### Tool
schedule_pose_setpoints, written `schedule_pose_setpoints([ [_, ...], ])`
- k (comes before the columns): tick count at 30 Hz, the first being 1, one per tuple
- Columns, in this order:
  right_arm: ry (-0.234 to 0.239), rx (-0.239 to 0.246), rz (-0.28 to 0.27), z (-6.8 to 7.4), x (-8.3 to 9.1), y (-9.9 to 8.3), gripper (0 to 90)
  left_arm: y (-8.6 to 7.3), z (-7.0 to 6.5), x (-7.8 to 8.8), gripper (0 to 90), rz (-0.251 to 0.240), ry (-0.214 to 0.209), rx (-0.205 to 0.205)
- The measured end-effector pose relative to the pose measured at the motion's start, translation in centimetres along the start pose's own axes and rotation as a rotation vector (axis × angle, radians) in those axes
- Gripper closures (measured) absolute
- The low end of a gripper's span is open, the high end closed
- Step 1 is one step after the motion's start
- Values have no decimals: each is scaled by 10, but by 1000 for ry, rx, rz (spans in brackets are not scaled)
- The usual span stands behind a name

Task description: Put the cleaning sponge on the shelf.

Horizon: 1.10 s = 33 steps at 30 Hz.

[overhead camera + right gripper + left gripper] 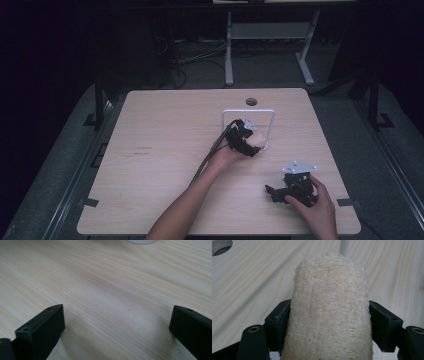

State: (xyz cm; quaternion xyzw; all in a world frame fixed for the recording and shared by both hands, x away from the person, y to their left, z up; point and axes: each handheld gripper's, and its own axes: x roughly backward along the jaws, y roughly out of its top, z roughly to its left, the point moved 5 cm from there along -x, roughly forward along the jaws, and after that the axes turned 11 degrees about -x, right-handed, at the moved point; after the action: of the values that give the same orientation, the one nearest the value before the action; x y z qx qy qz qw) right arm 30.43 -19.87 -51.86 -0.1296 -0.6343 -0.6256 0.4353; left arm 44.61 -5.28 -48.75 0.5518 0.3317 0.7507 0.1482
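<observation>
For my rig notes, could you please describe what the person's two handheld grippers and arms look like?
Both are black two-jaw tools. The left gripper trails black cables along the forearm and has blocky black jaw pads with brass-coloured screw holes in the arms behind them. The right gripper carries a grey three-cornered plate on top; its jaws are squared black blocks. Both forearms are bare, with no sleeves visible.

— What's under everything?
— A pale wooden table (165, 150) with a round hole (251, 102) near its far edge and small dark marks (143, 151) on its left half.
— And beyond it?
— A white-legged stand (270, 45) on the grey floor (380, 150), with dark cables (175, 60) to its left.
</observation>
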Motion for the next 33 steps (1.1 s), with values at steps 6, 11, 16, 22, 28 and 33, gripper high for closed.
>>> schedule_pose_setpoints([
  [6, 0, 0, 0, 0, 0, 0, 0, 0, 0, -1, 262, 6, 0, -3],
  [11, 2, 1, 0, 0, 0, 0, 0, -1, 0, -2, 259, 5, 1, -3],
  [16, -1, 3, -1, 0, 0, 0, 0, -1, 0, -3, 252, 10, 4, 3],
  [22, 2, 0, 0, 0, 0, 0, 0, 0, 1, 0, 225, 0, 13, 10],
  [28, 1, 1, -1, 0, 0, 0, 0, 2, 2, 6, 203, -10, 17, 6],
  [33, 3, -2, -2, 0, 0, 0, 0, 5, 1, 12, 202, -36, 29, 16],
])
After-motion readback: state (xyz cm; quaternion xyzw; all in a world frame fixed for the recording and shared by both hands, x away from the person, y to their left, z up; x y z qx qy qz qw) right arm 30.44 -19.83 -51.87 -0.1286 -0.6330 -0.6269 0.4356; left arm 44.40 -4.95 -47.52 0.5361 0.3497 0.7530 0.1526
